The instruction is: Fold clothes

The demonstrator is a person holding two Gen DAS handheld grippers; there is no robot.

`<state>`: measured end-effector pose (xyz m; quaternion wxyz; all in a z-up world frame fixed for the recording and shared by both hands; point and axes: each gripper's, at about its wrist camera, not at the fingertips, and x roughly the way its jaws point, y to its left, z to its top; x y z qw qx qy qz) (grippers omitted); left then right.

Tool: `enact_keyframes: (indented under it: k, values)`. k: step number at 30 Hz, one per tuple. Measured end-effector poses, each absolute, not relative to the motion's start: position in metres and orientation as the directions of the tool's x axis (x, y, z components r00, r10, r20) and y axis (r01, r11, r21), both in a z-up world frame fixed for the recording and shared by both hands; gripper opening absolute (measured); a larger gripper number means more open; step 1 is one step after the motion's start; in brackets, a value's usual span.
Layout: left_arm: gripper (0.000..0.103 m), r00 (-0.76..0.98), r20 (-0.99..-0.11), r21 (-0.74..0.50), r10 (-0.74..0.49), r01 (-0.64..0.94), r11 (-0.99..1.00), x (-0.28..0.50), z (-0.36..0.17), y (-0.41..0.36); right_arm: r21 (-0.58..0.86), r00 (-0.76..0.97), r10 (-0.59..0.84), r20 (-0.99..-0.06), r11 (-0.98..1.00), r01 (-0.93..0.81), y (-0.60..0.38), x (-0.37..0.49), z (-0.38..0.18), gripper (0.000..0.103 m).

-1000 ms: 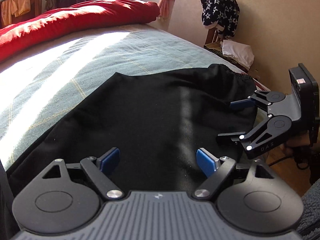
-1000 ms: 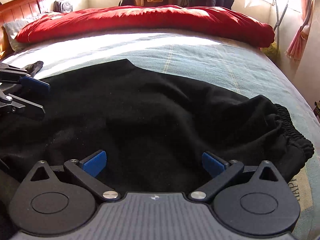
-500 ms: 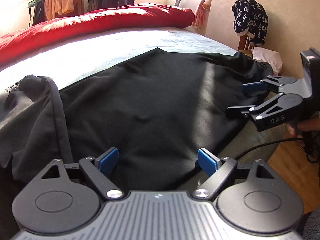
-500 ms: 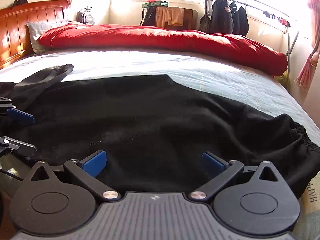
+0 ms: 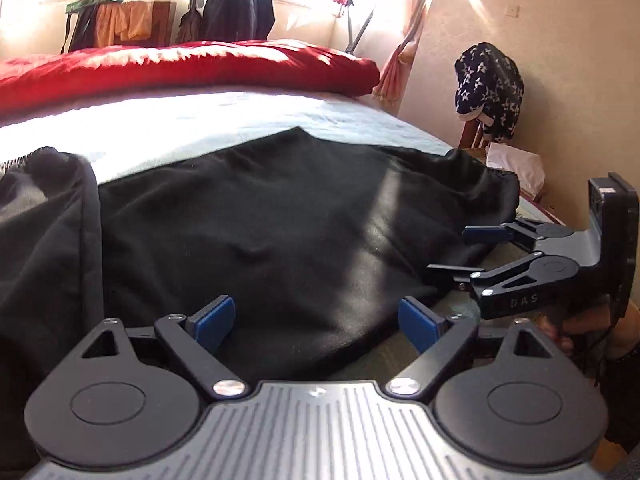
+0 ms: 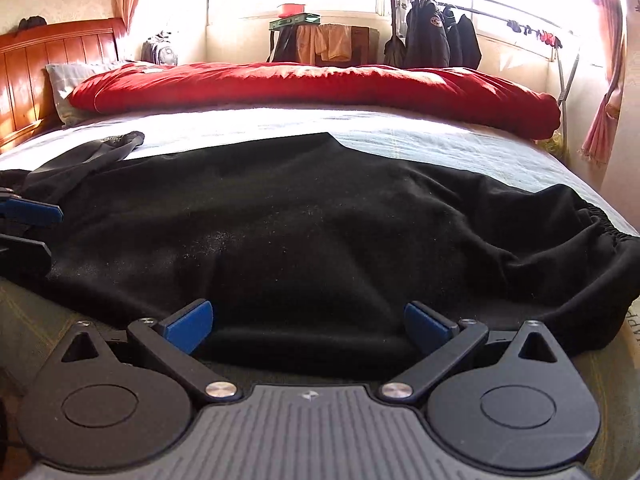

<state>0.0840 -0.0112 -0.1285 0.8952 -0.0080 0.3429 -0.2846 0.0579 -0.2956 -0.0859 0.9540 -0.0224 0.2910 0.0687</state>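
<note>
A black garment (image 5: 280, 224) (image 6: 304, 224) lies spread across the pale blue bed sheet (image 5: 240, 116) (image 6: 440, 140), its elastic waistband (image 6: 612, 236) bunched at the right. My left gripper (image 5: 316, 320) is open at the garment's near edge, nothing between its blue pads. My right gripper (image 6: 308, 324) is open too, low over the near hem. In the left wrist view the right gripper (image 5: 452, 250) shows from the side at the garment's right edge, jaws apart. The left gripper's fingertips (image 6: 28, 216) poke in at the left edge of the right wrist view.
A red duvet (image 5: 180, 68) (image 6: 312, 84) lies rolled along the far side of the bed. A wooden headboard (image 6: 52, 64) and pillow stand at the far left. A chair with a star-patterned garment (image 5: 490, 84) stands by the right wall. Clothes hang on a rack (image 6: 440, 36) by the window.
Both grippers have drawn back and lowered toward the bed's near edge, still open. More of the garment, including its left leg, has come into view.
</note>
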Motion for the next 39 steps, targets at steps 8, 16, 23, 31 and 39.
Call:
enact_keyframes:
  k: [8, 16, 23, 31, 39]
  values:
    - [0.089, 0.679, -0.582, -0.151, -0.448, 0.451, 0.880, 0.073, -0.109, 0.013, 0.099, 0.822, 0.203, -0.532, 0.979, -0.178, -0.313, 0.048, -0.074, 0.103]
    - [0.089, 0.733, -0.627, -0.035, -0.264, 0.312, 0.949, 0.140, -0.079, 0.010, 0.037, 0.818, 0.216, -0.533, 0.972, -0.233, -0.308, 0.092, -0.034, 0.103]
    - [0.089, 0.697, -0.714, 0.251, 0.073, 0.158, 0.955, 0.204, -0.083, -0.012, 0.065, 0.790, 0.278, -0.547, 0.954, -0.291, -0.317, 0.138, -0.006, 0.103]
    - [0.089, 0.597, -0.742, 0.469, 0.304, 0.138, 0.873, 0.243, -0.102, -0.031, 0.110, 0.796, 0.309, -0.521, 0.949, -0.296, -0.335, 0.166, 0.011, 0.103]
    - [0.089, 0.548, -0.721, 0.552, 0.424, 0.083, 0.830, 0.233, -0.096, -0.010, 0.150, 0.785, 0.335, -0.521, 0.941, -0.302, -0.340, 0.184, 0.013, 0.103]
